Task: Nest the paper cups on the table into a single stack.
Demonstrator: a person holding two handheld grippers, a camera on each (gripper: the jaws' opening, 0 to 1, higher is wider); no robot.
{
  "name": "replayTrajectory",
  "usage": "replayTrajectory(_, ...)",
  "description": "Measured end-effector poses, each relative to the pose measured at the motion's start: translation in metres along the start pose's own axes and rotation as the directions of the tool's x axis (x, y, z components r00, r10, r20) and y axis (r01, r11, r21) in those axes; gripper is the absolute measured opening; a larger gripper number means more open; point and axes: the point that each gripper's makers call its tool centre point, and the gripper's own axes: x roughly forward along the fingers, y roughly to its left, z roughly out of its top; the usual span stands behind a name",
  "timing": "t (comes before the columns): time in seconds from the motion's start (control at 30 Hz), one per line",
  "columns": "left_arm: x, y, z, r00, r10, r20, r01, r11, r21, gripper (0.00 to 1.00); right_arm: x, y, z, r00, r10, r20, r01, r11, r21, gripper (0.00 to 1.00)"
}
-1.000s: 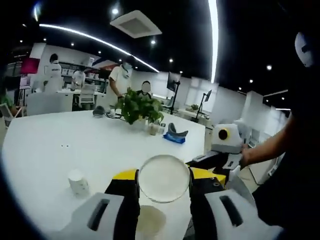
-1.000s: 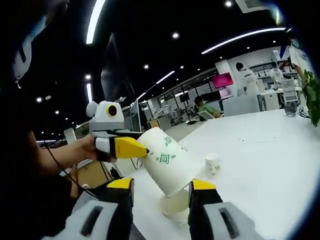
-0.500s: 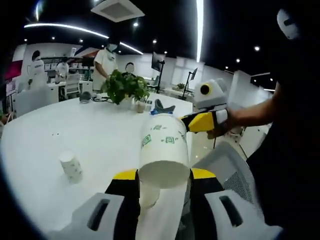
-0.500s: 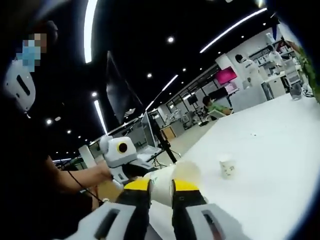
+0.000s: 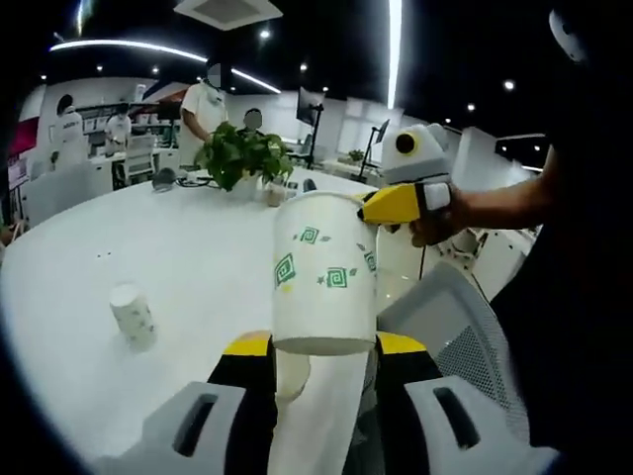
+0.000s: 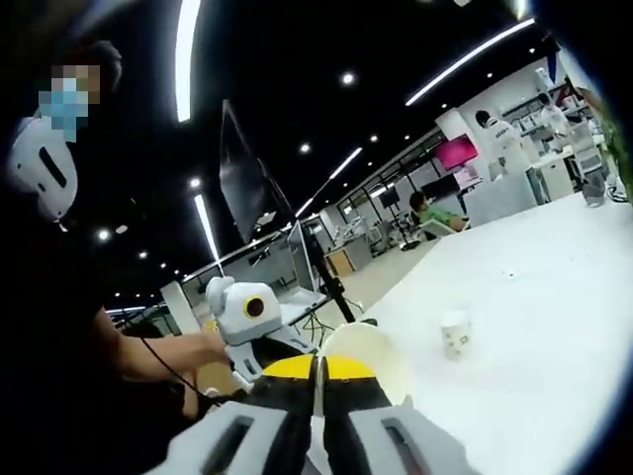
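Jaws of your left hand-held gripper (image 5: 324,361) squeeze the bottom of a paper cup (image 5: 324,272) with green square marks. The cup stands up in the air, close in front of you, out past the table (image 5: 148,262) edge. Your right hand-held gripper (image 5: 391,205) pinches the cup's top rim from the side. In the right gripper view its yellow jaws sit almost shut together, with the thin rim of the cup (image 6: 368,358) caught between them.

Paper cups are light and soft. They bend and dent if you squeeze hard, so hold gently. The base is the stiffest place to grab. The rim is thin and can fold.

A small cup (image 5: 132,315) stands alone on the table, well apart from the one you hold. There is lots of bare white table around it, so you have room to reach. A plant (image 5: 242,158) sits far back. A grey chair (image 5: 445,322) is just beside the held cup, near the table edge, so watch you don't bump it.
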Motion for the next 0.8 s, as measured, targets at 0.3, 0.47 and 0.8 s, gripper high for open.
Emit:
replayTrajectory(0.3,-0.003,0.011,-0.006,0.996,0.087,-0.017,-0.086,0.995,0.044,0.53,0.001,-0.005,0.007,0.999,-0.036,-0.027,0.035,0.998,-0.057,0.0)
replayTrajectory(0.47,-0.015,0.02,-0.009,0.985,0.172,0.012,-0.173,0.984,0.053,0.7,0.005,-0.011,-0.002,0.994,-0.072,-0.081,0.062,0.99,-0.123,0.0)
replayTrajectory(0.8,-0.026,0.026,-0.006,0.965,0.246,0.091,-0.252,0.965,0.064,0.89,0.025,-0.033,-0.033,0.956,-0.18,-0.232,0.106,0.948,-0.301,0.0)
